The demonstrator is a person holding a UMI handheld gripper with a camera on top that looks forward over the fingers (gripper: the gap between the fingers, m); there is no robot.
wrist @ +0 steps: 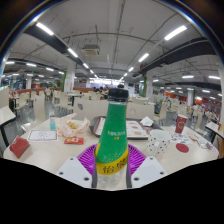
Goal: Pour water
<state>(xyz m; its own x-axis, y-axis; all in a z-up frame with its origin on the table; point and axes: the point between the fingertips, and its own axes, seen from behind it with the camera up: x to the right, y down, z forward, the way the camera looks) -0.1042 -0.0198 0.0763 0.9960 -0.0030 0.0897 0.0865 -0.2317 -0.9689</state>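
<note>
Green bottle (113, 140) upright between the two fingers of the hand-held gripper (112, 160), dark cap on top, pale label with yellow print low on its body. Clamped from both sides: purple pads (90, 157) pressed against the bottle's lower flanks, no gap visible at either side, so grasped rather than merely framed. Base of the bottle hidden down between the fingers; cannot tell whether resting on the bench (50, 156) or lifted off it.

Just ahead and to the right of the fingers, a white cup (156, 143) with dark dots, standing on the pale bench top. Further right, a red round lid-like item (182, 147) lying flat, and beyond it a red can (181, 124) upright. A clear glass (201, 140) near the far right, contents not discernible.

Left of the fingers, a small red packet (73, 140) lying flat, with a pale bag or wrapper (72, 126) behind it. Further left, a slim blue-topped bottle (53, 125) upright, and at the far left a red flat box (19, 147) on the bench edge.

Beyond the bench, a wide hall with more tables and chairs, pillars, and rows of long ceiling lights (95, 50) overhead. Far details too small to make out.
</note>
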